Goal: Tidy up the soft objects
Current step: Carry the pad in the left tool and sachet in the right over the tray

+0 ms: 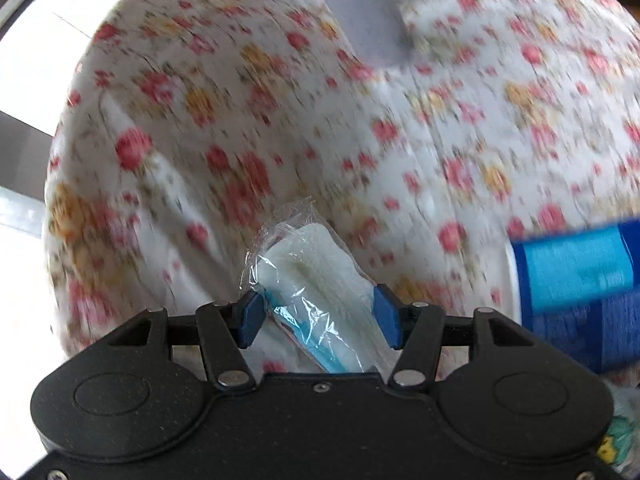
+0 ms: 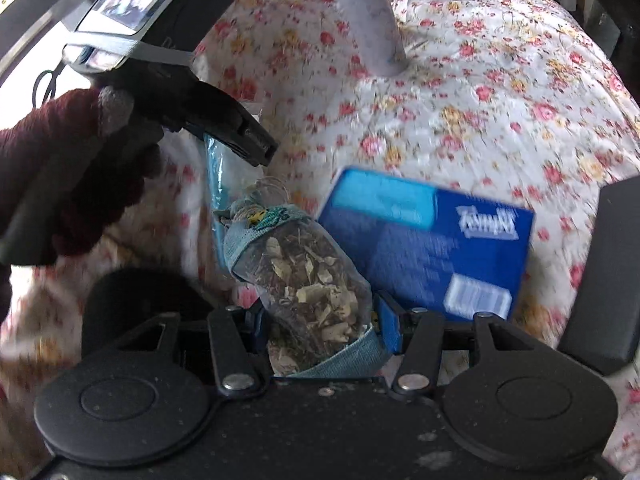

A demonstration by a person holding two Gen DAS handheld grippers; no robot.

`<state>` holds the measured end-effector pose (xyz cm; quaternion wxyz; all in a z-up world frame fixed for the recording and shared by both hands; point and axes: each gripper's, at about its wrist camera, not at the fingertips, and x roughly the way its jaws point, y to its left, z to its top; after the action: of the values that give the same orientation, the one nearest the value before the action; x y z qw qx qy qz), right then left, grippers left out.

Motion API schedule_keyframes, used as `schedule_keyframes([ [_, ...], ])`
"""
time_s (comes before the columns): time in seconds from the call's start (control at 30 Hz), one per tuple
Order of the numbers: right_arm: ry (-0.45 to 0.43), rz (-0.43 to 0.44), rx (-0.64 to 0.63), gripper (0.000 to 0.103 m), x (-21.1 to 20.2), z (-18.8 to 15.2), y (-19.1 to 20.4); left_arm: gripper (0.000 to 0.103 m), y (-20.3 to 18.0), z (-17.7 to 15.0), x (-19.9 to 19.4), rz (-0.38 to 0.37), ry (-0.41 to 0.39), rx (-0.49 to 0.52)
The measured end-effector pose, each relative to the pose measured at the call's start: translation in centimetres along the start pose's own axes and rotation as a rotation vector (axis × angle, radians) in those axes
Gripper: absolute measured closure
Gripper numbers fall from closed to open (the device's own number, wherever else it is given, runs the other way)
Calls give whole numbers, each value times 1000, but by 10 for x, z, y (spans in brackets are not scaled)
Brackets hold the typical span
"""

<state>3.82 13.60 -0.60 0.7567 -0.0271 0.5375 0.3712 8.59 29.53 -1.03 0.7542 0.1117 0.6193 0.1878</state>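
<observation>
My left gripper (image 1: 320, 320) is shut on a clear plastic packet (image 1: 316, 280) with a white folded cloth and a blue strip inside, held above the floral tablecloth (image 1: 280, 120). My right gripper (image 2: 320, 328) is shut on a blue mesh sachet of dried leaves (image 2: 304, 280). In the right wrist view the left gripper's body (image 2: 200, 104) is at the upper left, held by a hand in a dark red glove (image 2: 72, 176), with the packet's blue strip (image 2: 214, 172) hanging under it. A blue tissue pack (image 2: 432, 240) lies on the cloth just right of the sachet; it also shows in the left wrist view (image 1: 576, 292).
A lilac upright bottle (image 2: 372, 28) stands at the back of the table and shows in the left wrist view (image 1: 368, 12). A dark flat object (image 2: 604, 280) lies at the right edge. Shelves and furniture are beyond the table's far right.
</observation>
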Motion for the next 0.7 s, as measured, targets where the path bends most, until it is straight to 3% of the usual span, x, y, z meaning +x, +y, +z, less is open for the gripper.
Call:
schedule_keyframes([
  [0.1,18,-8,-12,51,-12,-18,-8,48,-8,-7,-5,-47,41,19],
  [0.23,11,-32,-21,51,-31,-40,-20,48,-21,-12,-23,-31,44,88],
  [0.43,-24,-60,10,51,-65,-70,-42,48,-28,-4,-67,-56,-18,128],
  [0.7,-99,-112,111,51,-101,-98,-73,48,-66,-15,-126,-184,-100,234],
])
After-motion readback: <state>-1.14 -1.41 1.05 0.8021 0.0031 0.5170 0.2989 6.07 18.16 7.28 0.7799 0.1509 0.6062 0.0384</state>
